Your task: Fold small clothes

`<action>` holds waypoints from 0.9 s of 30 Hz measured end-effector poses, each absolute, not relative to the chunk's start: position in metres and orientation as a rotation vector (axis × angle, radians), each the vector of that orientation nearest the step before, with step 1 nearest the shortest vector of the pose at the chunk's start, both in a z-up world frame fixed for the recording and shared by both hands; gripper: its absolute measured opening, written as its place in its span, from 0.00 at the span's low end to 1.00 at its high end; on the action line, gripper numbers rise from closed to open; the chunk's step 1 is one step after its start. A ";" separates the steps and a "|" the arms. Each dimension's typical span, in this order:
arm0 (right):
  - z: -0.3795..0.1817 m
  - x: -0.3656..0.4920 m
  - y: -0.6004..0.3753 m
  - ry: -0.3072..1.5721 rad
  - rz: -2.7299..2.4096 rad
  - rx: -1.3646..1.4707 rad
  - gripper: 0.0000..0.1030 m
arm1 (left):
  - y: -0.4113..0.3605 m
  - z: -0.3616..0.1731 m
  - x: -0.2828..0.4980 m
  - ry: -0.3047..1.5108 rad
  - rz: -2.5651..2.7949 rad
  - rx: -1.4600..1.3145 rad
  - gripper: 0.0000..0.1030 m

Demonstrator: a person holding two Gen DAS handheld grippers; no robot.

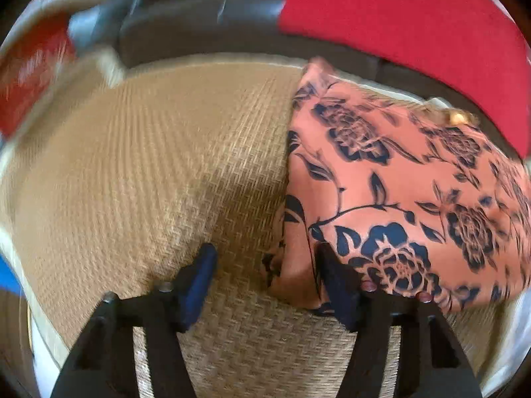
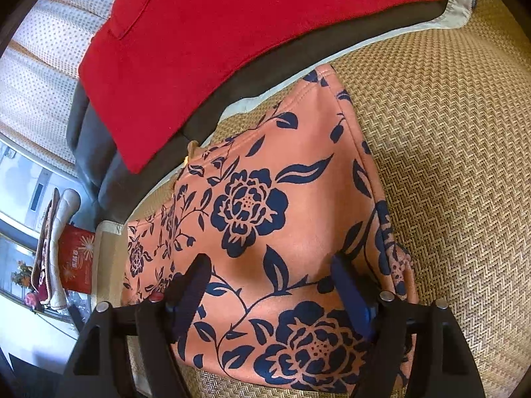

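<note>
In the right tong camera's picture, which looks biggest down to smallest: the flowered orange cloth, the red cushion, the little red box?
1. Flowered orange cloth, though it lies nearest the camera.
2. Red cushion, not far behind in picture area.
3. Little red box, clearly smallest.

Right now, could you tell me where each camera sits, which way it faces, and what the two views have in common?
Left wrist: sits on the left gripper, looking down and forward at the woven mat beside the floral garment; its own open jaws show, with only mat between them.
Right wrist: sits on the right gripper, looking down over the floral garment; its open jaws show above the cloth.
Shared: the garment, the mat and the red cushion behind them.
</note>
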State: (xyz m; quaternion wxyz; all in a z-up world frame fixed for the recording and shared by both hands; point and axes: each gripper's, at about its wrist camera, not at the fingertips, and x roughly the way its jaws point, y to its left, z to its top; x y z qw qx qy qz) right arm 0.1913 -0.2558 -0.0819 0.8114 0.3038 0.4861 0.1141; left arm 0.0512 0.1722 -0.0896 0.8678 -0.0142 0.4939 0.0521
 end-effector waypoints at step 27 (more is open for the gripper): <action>-0.086 0.327 -0.332 1.049 0.176 0.900 0.76 | 0.154 -0.049 0.052 0.987 0.078 -0.016 0.69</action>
